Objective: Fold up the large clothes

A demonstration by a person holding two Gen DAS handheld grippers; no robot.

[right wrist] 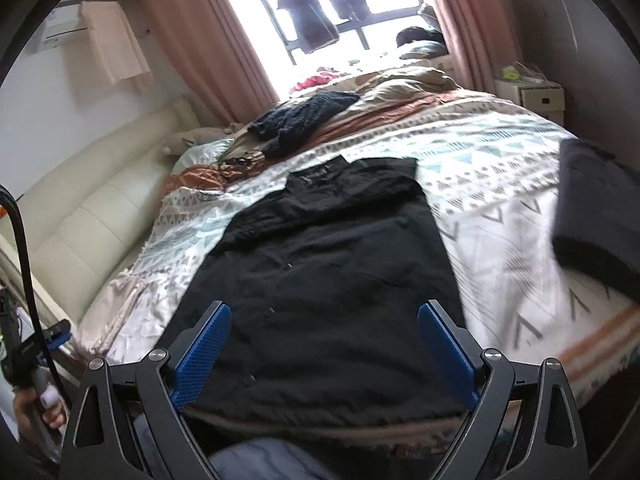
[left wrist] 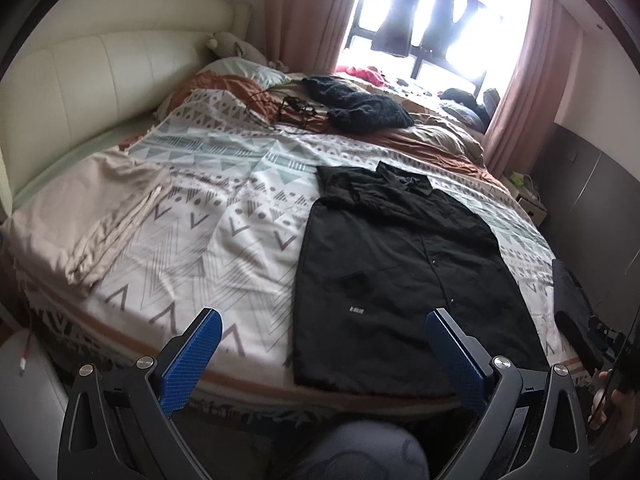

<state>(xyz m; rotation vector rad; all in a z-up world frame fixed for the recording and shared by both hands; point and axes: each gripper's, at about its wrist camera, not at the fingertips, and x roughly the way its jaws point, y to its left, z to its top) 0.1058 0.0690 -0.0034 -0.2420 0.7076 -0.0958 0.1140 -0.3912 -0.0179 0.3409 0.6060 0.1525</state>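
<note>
1. Bed (left wrist: 208, 216), patterned cover in white, teal and brown triangles, carries everything. Cream padded headboard (left wrist: 92, 80) along its far left side in the left wrist view.
2. Black shirt (left wrist: 400, 272) lies flat on the cover, collar toward the window, hem at the near edge of the bed; a button line runs down its front and a small white label sits near the hem. In the right wrist view the shirt (right wrist: 320, 280) fills the centre.
3. Beige folded cloth (left wrist: 92, 216) on the left part of the bed, well apart from the shirt.
4. Dark knitted garment (left wrist: 356, 106) bunched near the far end of the bed, a tangle of thin black cords just beside it.
5. Dark folded item (right wrist: 596, 208) at the right edge of the bed; blurred, kind cannot be told.
6. Left gripper (left wrist: 322, 330): jaws spread wide, nothing between the blue pads, raised above the near edge of the bed, left of the shirt's hem.
7. Right gripper (right wrist: 324, 322): jaws spread wide, empty, raised over the lower part of the shirt, not touching it.
</note>
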